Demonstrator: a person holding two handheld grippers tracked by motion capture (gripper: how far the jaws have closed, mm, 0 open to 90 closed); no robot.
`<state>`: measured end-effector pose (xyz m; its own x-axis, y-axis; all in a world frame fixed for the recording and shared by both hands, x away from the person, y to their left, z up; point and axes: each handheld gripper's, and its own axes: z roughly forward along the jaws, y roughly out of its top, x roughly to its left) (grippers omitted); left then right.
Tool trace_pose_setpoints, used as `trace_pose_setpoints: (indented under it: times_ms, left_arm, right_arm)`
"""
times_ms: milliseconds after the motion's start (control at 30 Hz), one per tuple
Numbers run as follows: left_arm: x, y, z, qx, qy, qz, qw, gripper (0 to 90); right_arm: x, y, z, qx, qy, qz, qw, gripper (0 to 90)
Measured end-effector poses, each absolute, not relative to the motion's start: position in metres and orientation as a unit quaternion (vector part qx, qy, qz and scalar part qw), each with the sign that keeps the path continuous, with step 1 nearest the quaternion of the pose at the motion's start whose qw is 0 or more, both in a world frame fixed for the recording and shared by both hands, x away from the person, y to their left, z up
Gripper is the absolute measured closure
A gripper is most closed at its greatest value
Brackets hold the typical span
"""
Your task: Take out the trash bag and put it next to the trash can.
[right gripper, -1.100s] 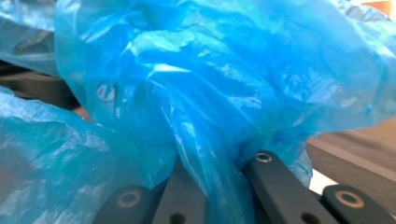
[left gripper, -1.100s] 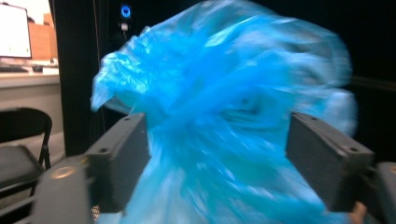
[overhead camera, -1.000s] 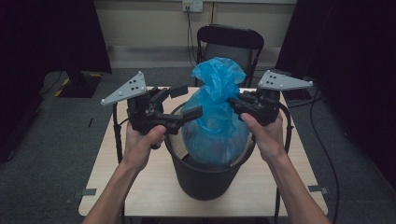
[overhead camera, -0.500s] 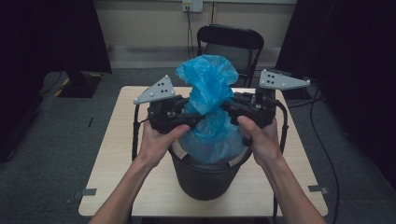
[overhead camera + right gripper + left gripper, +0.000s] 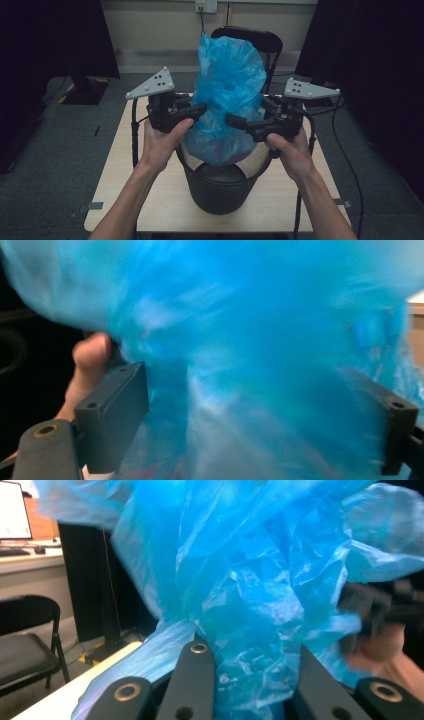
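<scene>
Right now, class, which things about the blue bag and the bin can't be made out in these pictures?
- Blue bag contents: crinkled plastic hides them, all views.
- Black bin inside: bag covers the mouth, high view.
- Bag surface: motion blur, right gripper view.
- Left gripper pads: bag folds cover them, left gripper view.

A bare recording room or lab, probably: black curtains (image 5: 60, 40) hang on both sides, grey carpet (image 5: 60, 150) covers the floor, a small wooden table (image 5: 125, 165) stands before a black folding chair (image 5: 267, 42), beneath a wall socket (image 5: 206, 6).
</scene>
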<state>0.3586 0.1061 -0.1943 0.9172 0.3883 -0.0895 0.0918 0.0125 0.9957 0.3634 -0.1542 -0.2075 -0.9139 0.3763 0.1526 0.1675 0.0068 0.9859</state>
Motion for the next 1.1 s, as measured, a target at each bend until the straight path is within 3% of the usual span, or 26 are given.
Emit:
trace_pose_setpoints:
  times_ms: [133,433,500,633,800,900,1100]
  left_arm:
    - [0.355,0.104,-0.187,0.689,0.169,0.129,0.693,85.0]
    - [0.356,0.098,-0.189,0.679,0.159,0.118,0.707,85.3]
    - [0.356,0.099,-0.189,0.68,0.158,0.123,0.705,85.4]
    - [0.358,0.102,-0.191,0.682,0.157,0.118,0.704,85.3]
    - [0.363,0.102,-0.195,0.685,0.165,0.117,0.699,84.6]
    - [0.363,0.102,-0.195,0.677,0.172,0.112,0.706,79.8]
    - [0.359,0.102,-0.191,0.674,0.185,0.126,0.704,56.7]
  right_arm:
    - [0.376,-0.146,-0.213,0.203,0.723,0.655,0.082,13.7]
    - [0.384,-0.132,-0.216,0.194,0.746,0.634,0.06,15.8]
    - [0.387,-0.129,-0.219,0.185,0.756,0.626,0.053,24.2]
    - [0.392,-0.13,-0.223,0.173,0.755,0.632,0.033,51.4]
    - [0.396,-0.13,-0.225,0.159,0.757,0.633,0.019,78.5]
    - [0.394,-0.132,-0.224,0.159,0.757,0.634,0.023,86.8]
    - [0.395,-0.143,-0.22,0.175,0.742,0.646,0.041,89.2]
